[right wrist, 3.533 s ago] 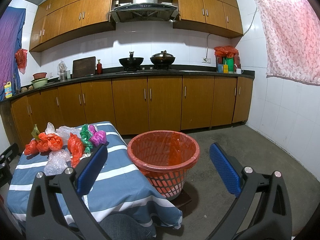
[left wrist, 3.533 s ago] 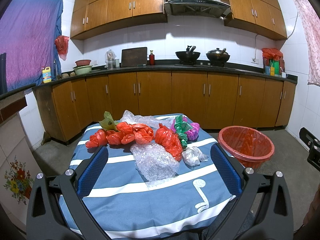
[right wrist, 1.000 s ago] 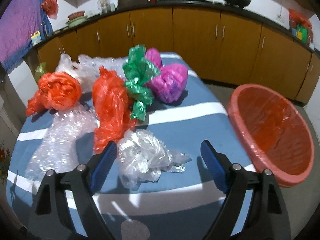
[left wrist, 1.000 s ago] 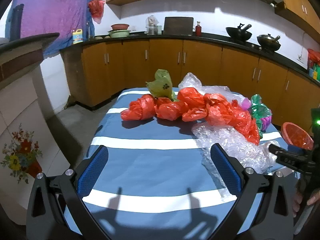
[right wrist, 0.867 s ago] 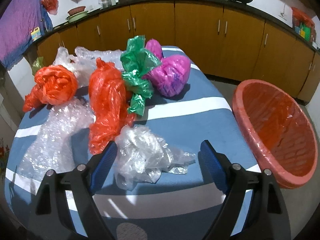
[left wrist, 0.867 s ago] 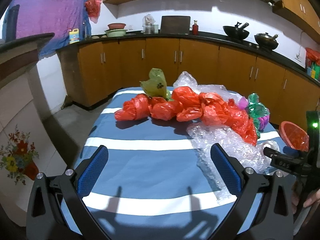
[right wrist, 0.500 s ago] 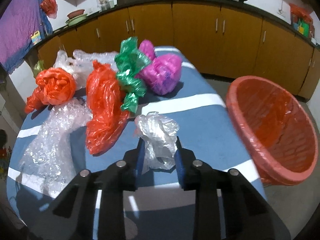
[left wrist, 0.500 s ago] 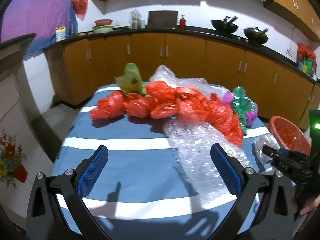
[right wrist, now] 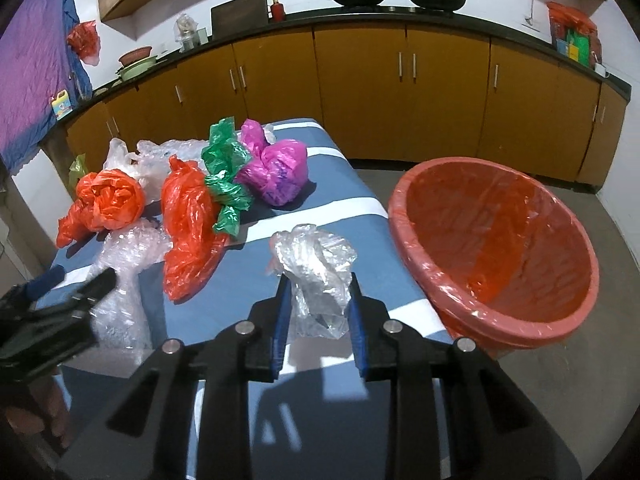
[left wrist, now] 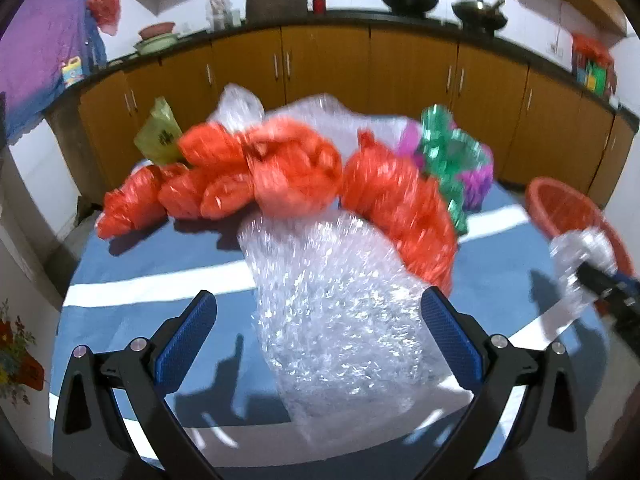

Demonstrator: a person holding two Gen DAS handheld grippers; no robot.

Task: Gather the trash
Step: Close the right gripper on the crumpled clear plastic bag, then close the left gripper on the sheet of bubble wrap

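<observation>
Clear plastic wad clenched in right gripper, lifted off blue striped table, just left of red basket, likely for drop there. Left gripper spread wide around bubble wrap, ungrasped, probably next pick.

The near part of the blue striped table lies bare, so a hand has room to come in from this edge. Farther back a row of trash crosses the table: orange bags, a green bag, a pink bag. A sheet of bubble wrap spreads forward from it between the left gripper's wide-apart fingers. Off the table's right edge the red basket stands, its mouth seemingly unobstructed.
</observation>
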